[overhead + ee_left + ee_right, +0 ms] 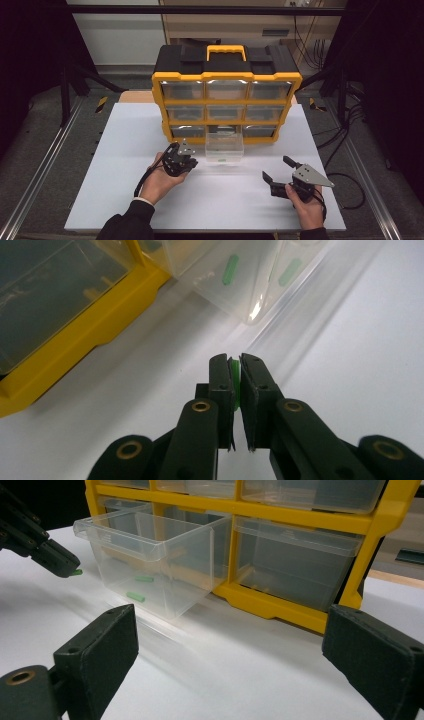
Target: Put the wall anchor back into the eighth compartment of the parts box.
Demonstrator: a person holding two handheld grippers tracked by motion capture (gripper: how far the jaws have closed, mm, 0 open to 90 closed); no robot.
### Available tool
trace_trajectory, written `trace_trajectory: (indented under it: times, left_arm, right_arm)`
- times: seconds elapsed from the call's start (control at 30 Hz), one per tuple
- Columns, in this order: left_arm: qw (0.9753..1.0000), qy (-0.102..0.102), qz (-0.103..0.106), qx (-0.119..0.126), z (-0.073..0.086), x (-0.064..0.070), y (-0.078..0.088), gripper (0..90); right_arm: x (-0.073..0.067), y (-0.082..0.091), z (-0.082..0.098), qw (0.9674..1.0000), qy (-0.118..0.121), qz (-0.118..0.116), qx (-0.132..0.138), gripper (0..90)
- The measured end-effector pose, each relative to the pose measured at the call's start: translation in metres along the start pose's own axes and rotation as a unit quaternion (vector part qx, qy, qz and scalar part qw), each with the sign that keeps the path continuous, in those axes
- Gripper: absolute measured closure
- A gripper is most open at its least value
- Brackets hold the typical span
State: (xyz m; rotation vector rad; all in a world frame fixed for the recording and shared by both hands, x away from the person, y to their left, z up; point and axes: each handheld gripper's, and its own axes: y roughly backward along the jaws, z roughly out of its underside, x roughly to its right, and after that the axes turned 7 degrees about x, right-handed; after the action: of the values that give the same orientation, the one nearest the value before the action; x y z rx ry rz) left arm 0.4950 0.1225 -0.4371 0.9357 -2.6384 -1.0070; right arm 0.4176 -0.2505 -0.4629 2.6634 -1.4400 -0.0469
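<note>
we hold a small green peg [233, 371] pinched between the jaws of our left hand-held gripper [188, 160], just to the left of the clear drawer [224, 148] that is pulled out from the bottom row of the yellow organizer [227, 102]. two more green pegs [135, 597] already lie on the floor of that drawer, so we judge the step in hand to be carrying this peg across to join them. the next move calls for lifting the peg over the near wall of the drawer and spreading the jaws only once it is above the open top. our right hand-held gripper [276, 176] rests spread wide and holds nothing, well to the right of the drawer on the white surface [125, 150]. most of the peg is hidden between the jaws, so we cannot tell its length, and the contents of the other drawers are too dim to make out.
</note>
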Motion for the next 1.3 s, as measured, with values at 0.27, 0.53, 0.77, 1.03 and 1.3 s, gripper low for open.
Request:
trace_trajectory:
  times: [0.27,0.53,0.77,1.03,1.3]
  left_arm:
    - [1.0000,-0.007,-0.004,0.001,-0.002,0.002,0.010,84.0]
    - [0.9996,-0.002,-0.019,0.021,0.000,0.005,0.030,84.0]
    - [0.9992,-0.004,-0.030,0.028,-0.005,0.004,0.042,83.9]
    - [0.9992,-0.016,-0.026,0.025,-0.010,0.009,0.044,84.0]
    - [0.9989,-0.019,-0.030,0.031,-0.015,0.011,0.055,83.9]
  right_arm:
    - [-0.002,-0.002,0.000,1.0000,0.003,-0.001,-0.005,7.9]
    - [-0.002,-0.003,0.000,0.9999,0.008,-0.003,-0.007,7.6]
    - [-0.001,-0.002,-0.003,0.9999,0.009,0.000,0.004,7.1]
    - [-0.002,-0.003,-0.002,0.9999,0.015,-0.003,-0.004,6.8]
    - [-0.003,-0.003,-0.002,0.9998,0.018,0.000,-0.004,6.9]
